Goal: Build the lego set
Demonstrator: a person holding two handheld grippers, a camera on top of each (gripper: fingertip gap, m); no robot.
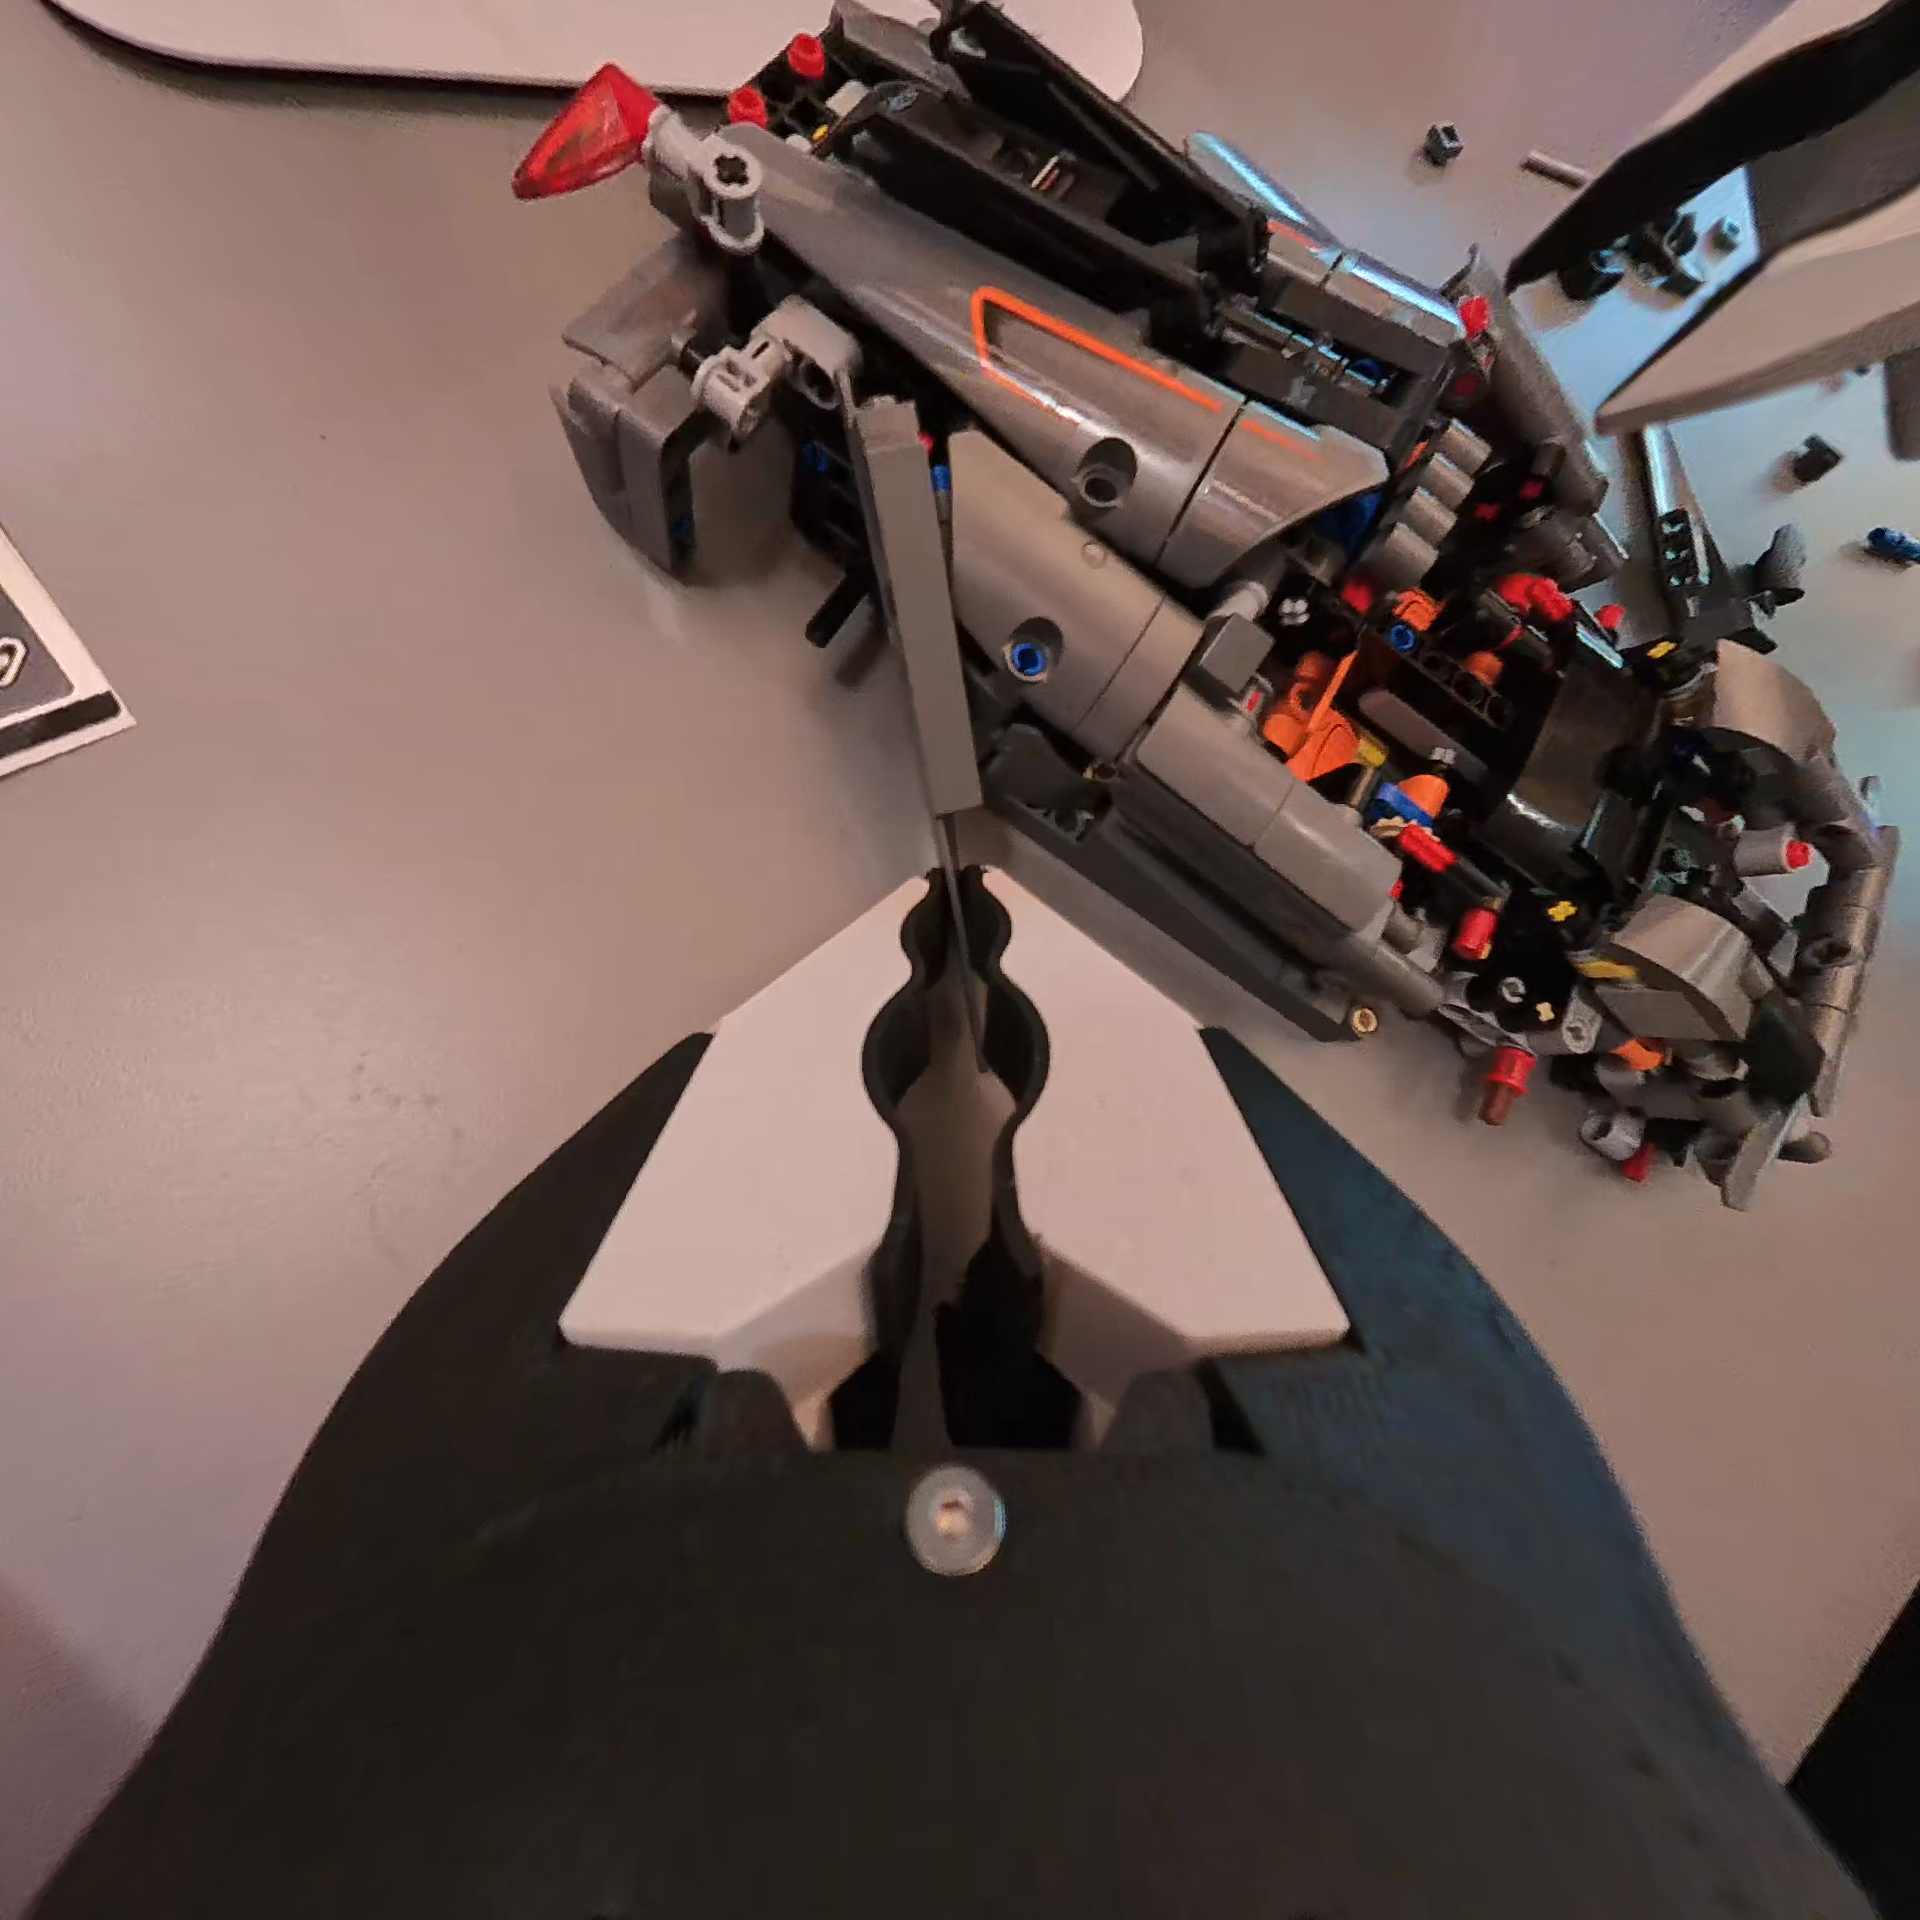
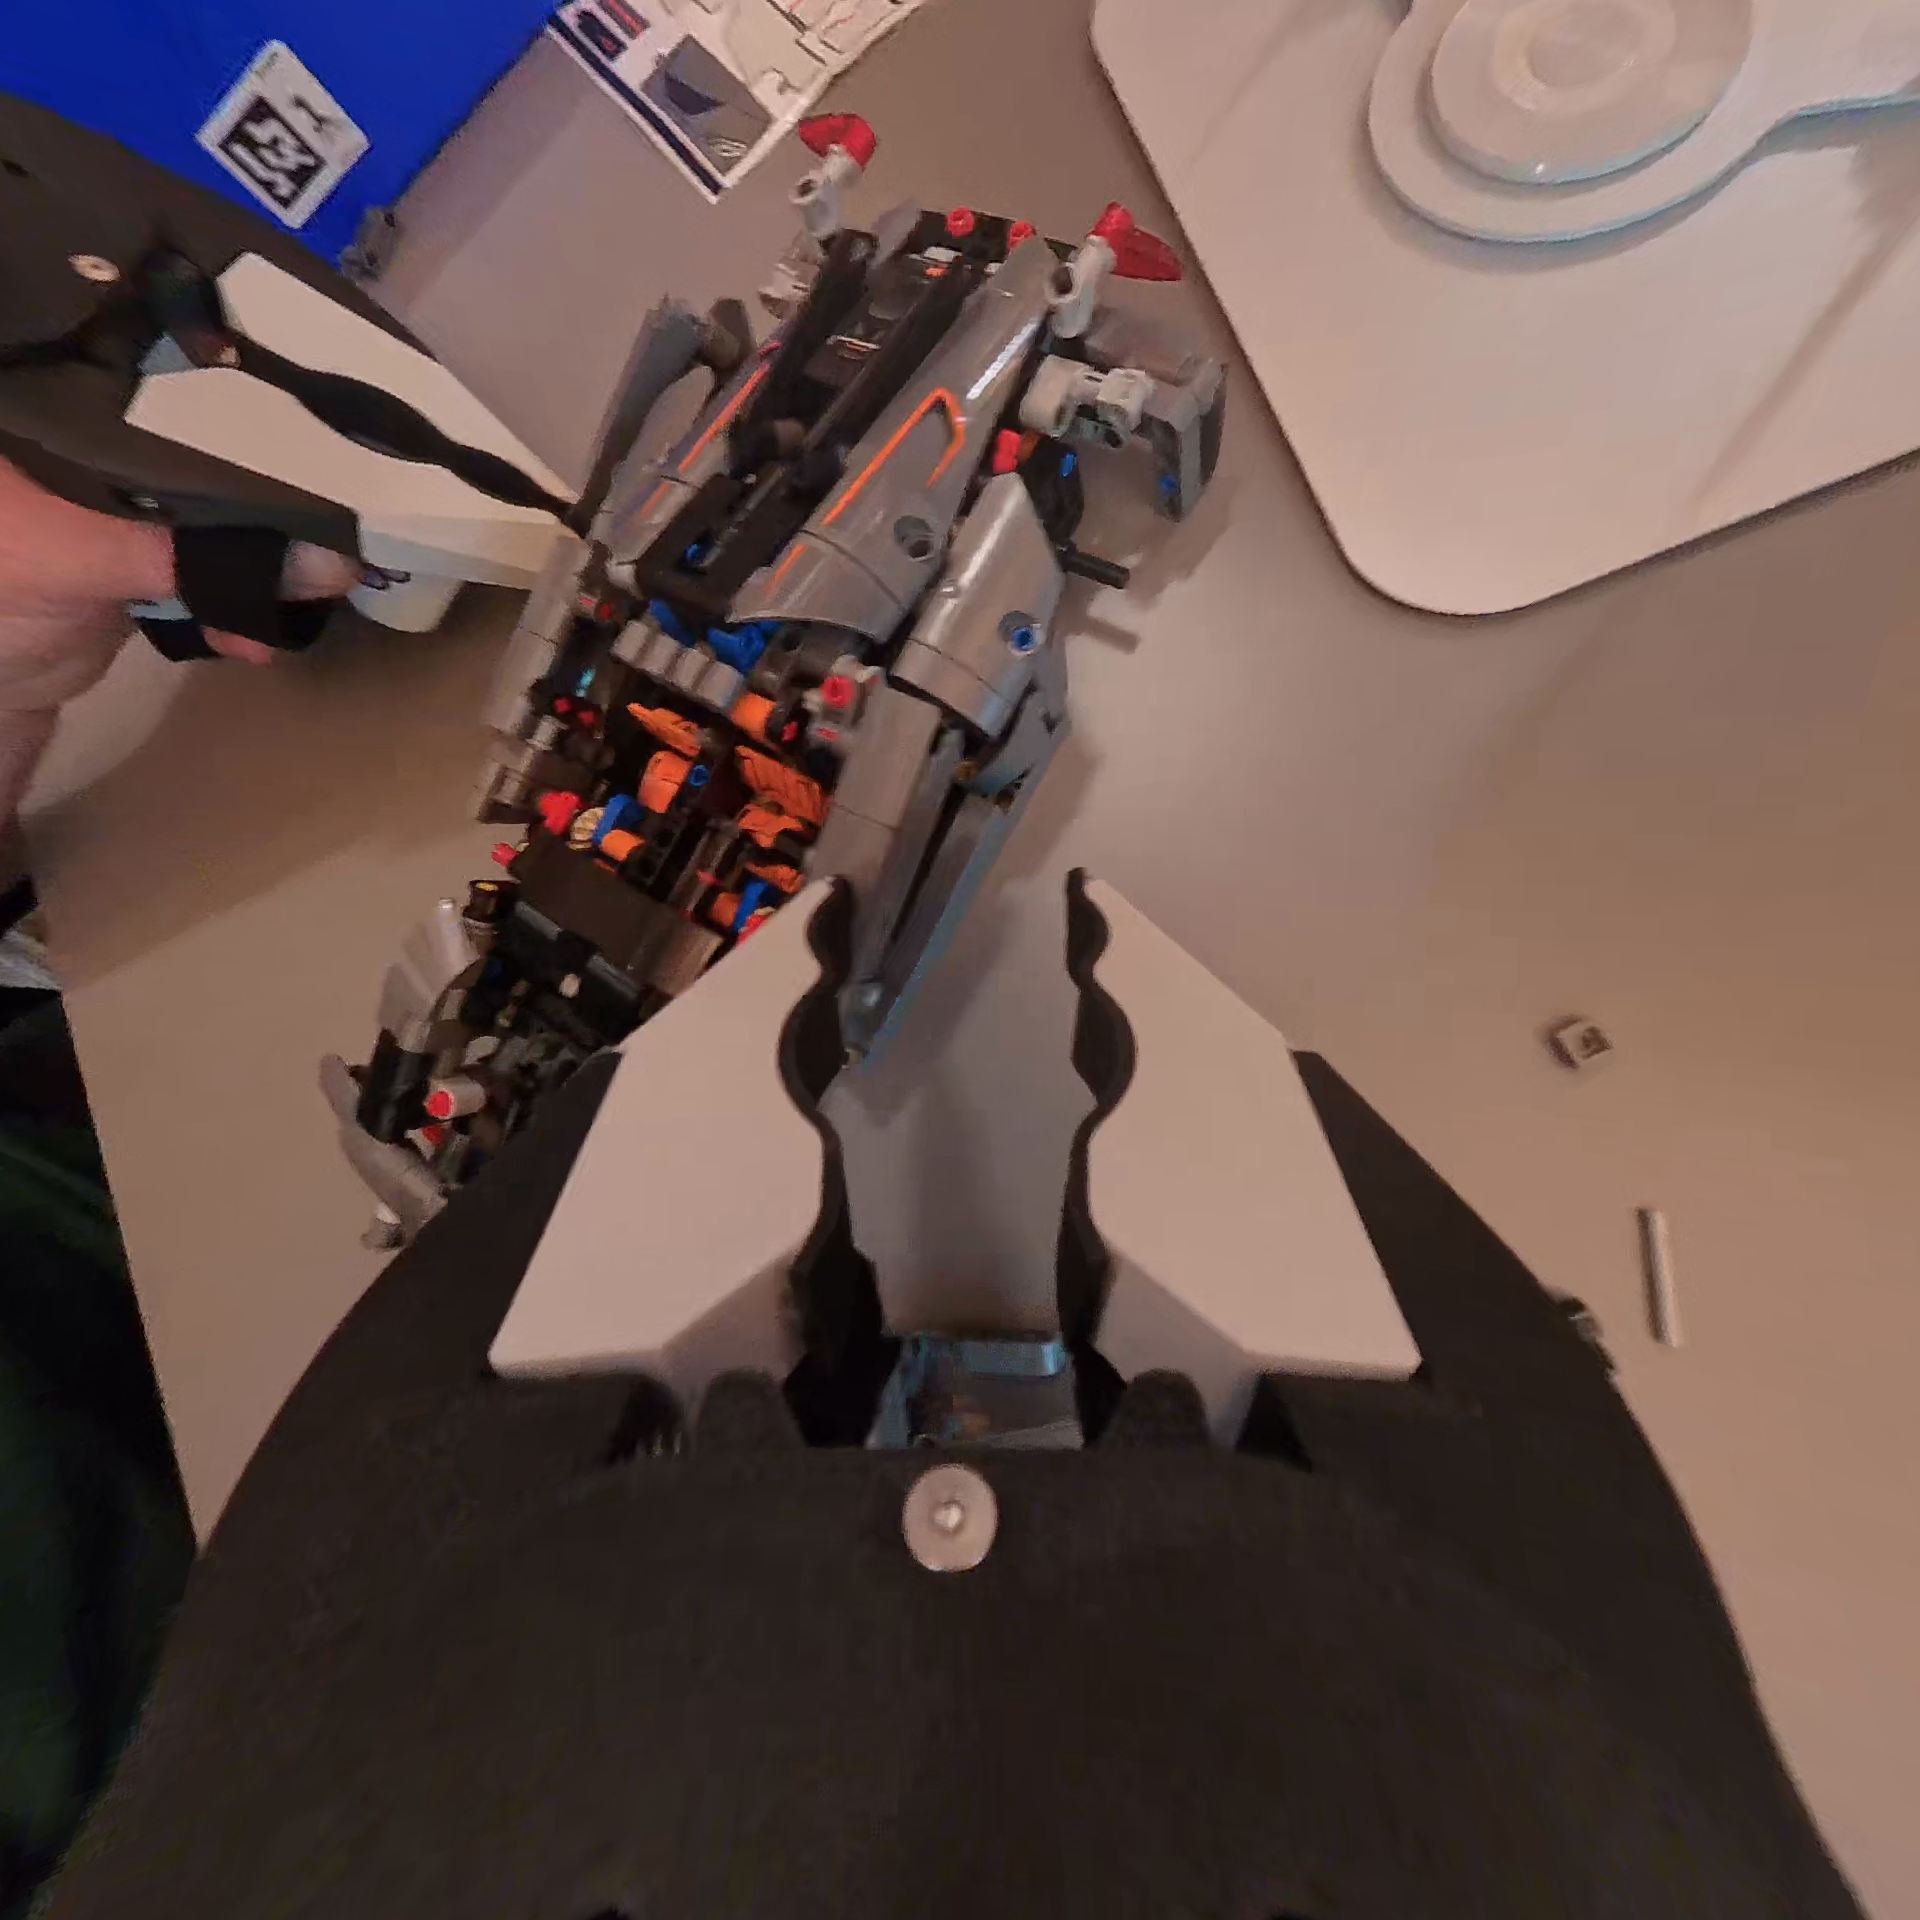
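Left wrist view, left gripper [image 1: 951, 883] fingers clamped on grey strip [image 1: 920, 613], right gripper [image 2: 951, 894] fingers apart beside lego model [image 2: 790, 623].

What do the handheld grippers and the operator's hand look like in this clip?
Both the left gripper and right gripper have matte black, wing-shaped printed bodies, a silver screw at centre, and white wedge fingers lined with wavy black pads. The hand wears a black fingerless glove. No cables visible.
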